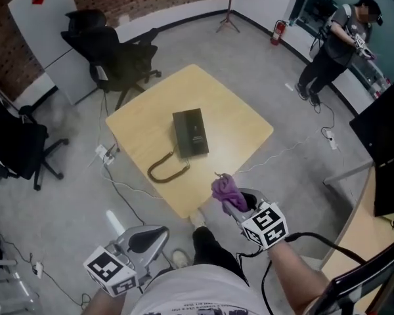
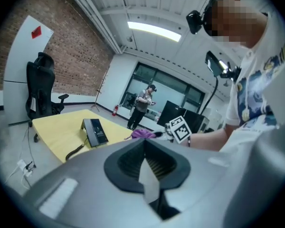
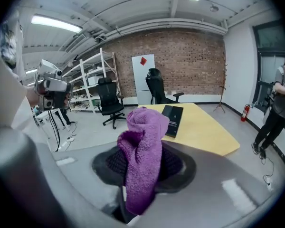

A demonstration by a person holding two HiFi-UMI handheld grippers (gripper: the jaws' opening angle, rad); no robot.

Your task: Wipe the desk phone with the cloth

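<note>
The black desk phone (image 1: 190,133) lies in the middle of the yellow table (image 1: 233,107), and its curled cord (image 1: 167,170) loops toward the near-left edge. My right gripper (image 1: 235,201) hovers just off the table's near corner, shut on a purple cloth (image 1: 224,188). In the right gripper view the cloth (image 3: 142,146) stands bunched up out of the right gripper (image 3: 142,172), with the phone (image 3: 172,119) beyond it. My left gripper (image 1: 143,240) is low at the left, off the table, shut with nothing in it. From the left gripper (image 2: 145,164) the phone (image 2: 95,132) shows far off.
A black office chair (image 1: 118,58) stands behind the table and another (image 1: 20,143) at the far left. Cables and a power strip (image 1: 108,155) lie on the floor by the table's left edge. A person (image 1: 338,44) stands at the back right. A dark desk (image 1: 387,149) is at the right.
</note>
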